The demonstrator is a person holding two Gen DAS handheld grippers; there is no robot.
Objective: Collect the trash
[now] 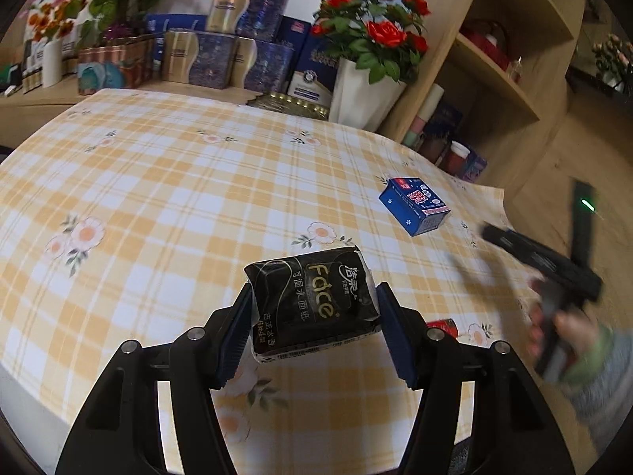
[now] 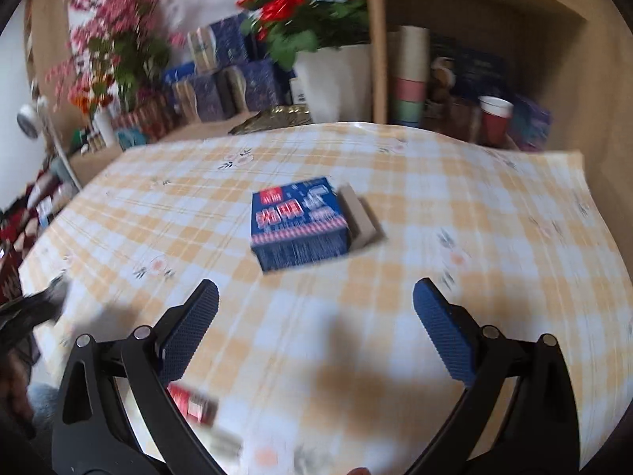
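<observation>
Left wrist view: the left gripper (image 1: pixel 314 318) clamped a black tissue pack (image 1: pixel 312 303) between its blue pads, the pack lifted clear of the checked tablecloth (image 1: pixel 178 198).
Blue carton: in that view the blue carton (image 1: pixel 415 206) lay near the table's right edge, well apart from the pack; the right wrist view showed it mid-table with one end flap open.
Right wrist view: the right gripper (image 2: pixel 316 308) stood wide, nothing between its pads, short of the carton and pointing down at the cloth.
Red wrapper: a small red wrapper (image 2: pixel 194 403) lay by the near edge, half hidden behind the right gripper's left finger; only a sliver showed in the left view.
Hard to make out: the right view was blurred, its print unreadable.
Right hand: the person's hand (image 1: pixel 569 328), blurred, gripped the other tool's handle at the right edge.
</observation>
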